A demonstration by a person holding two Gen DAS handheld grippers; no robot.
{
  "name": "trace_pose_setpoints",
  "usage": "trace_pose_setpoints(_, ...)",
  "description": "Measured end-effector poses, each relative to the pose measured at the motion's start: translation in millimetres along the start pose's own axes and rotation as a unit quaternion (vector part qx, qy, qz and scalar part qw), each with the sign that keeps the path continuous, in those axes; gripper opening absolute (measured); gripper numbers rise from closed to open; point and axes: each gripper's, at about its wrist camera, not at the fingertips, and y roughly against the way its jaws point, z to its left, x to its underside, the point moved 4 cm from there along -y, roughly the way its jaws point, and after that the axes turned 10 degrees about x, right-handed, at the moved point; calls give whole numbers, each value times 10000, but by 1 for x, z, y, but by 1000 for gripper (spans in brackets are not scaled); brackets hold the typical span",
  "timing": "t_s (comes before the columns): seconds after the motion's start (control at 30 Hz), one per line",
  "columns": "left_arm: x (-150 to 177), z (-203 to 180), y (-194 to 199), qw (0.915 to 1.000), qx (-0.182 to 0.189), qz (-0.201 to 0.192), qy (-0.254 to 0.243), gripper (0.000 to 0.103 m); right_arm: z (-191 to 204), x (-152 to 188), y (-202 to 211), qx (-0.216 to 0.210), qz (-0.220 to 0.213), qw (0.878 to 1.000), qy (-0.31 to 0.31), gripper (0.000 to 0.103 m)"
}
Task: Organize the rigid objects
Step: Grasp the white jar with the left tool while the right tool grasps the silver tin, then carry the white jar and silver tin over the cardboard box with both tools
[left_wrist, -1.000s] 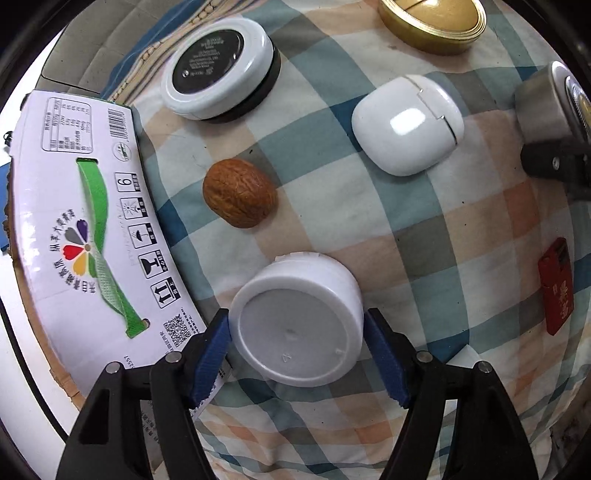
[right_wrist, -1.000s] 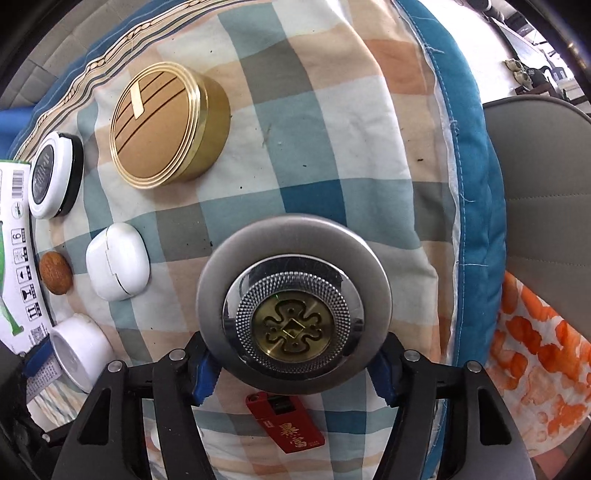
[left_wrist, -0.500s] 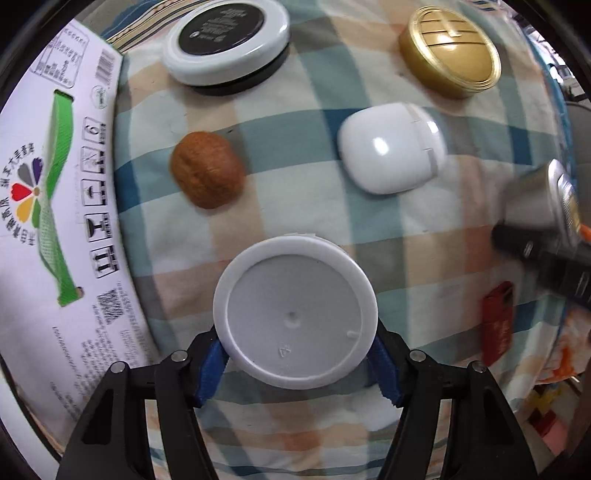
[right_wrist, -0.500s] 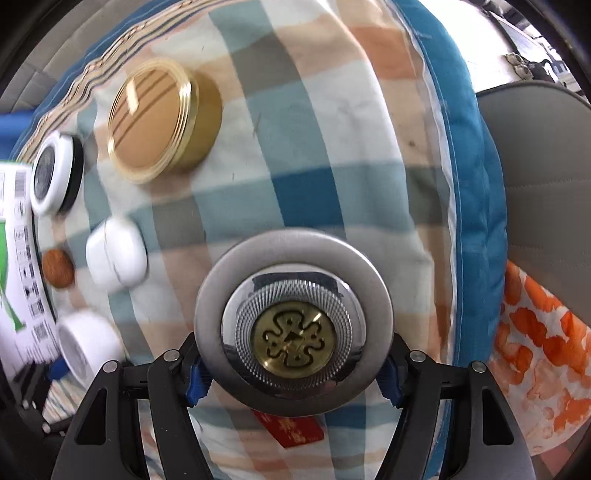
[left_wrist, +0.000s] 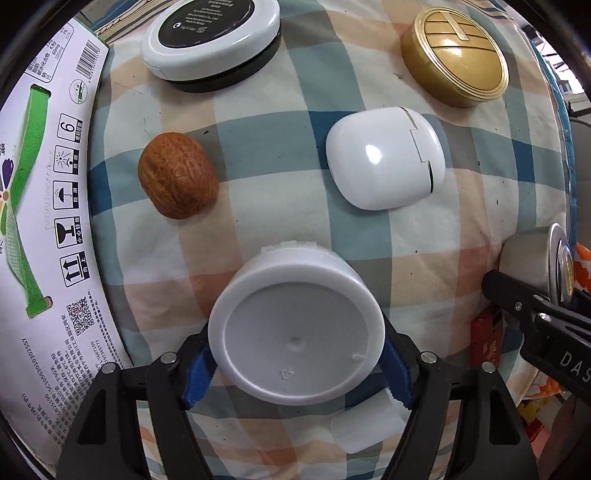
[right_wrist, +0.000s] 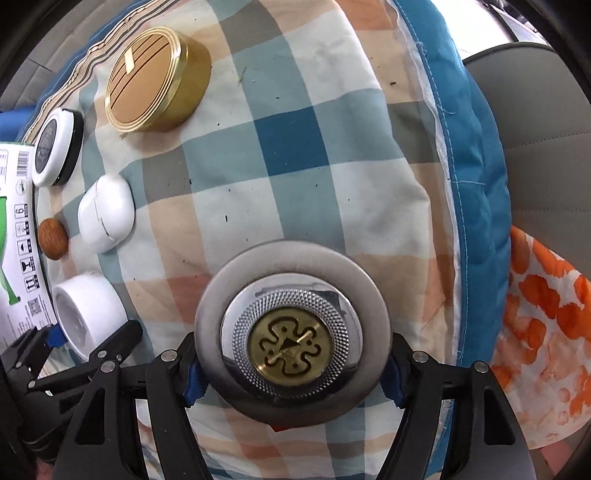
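My left gripper (left_wrist: 295, 363) is shut on a white plastic jar (left_wrist: 293, 334), bottom toward the camera, held over the checked cloth (left_wrist: 258, 192). My right gripper (right_wrist: 291, 371) is shut on a round silver tin (right_wrist: 291, 332) with a brass emblem. Ahead on the cloth lie a brown walnut (left_wrist: 177, 175), a white earbud case (left_wrist: 384, 157), a white and black compact (left_wrist: 210, 35) and a gold tin (left_wrist: 456, 53). The white jar (right_wrist: 88, 314) and my left gripper's fingers (right_wrist: 110, 349) show at the left of the right wrist view.
A white printed cardboard box (left_wrist: 40, 221) lies along the cloth's left edge. A small red item (left_wrist: 487, 341) lies on the cloth by the silver tin (left_wrist: 532, 262). A blue cushion edge (right_wrist: 472, 147), grey seat (right_wrist: 546, 140) and orange patterned cloth (right_wrist: 546, 332) are to the right.
The left gripper with the white jar has moved forward, closer to the walnut and earbud case. The right gripper holds the silver tin and has shifted slightly forward.
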Motion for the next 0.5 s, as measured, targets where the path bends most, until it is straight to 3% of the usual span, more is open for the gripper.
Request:
trace_pose_setpoints(0.17,2,-11,-8,9999,-48,-5,98,76,1,-7,-7,134,89,9999,-33,76)
trace_pose_setpoints(0.27,1,-20,-4,9998,-124,-96,82,65,11,-12,-10,242,111,9996,-98,75)
trace_pose_setpoints(0.5,2,-29,-4,9997,-90,-193,71,65,33,-31,-16,366,80,9993,-63,73)
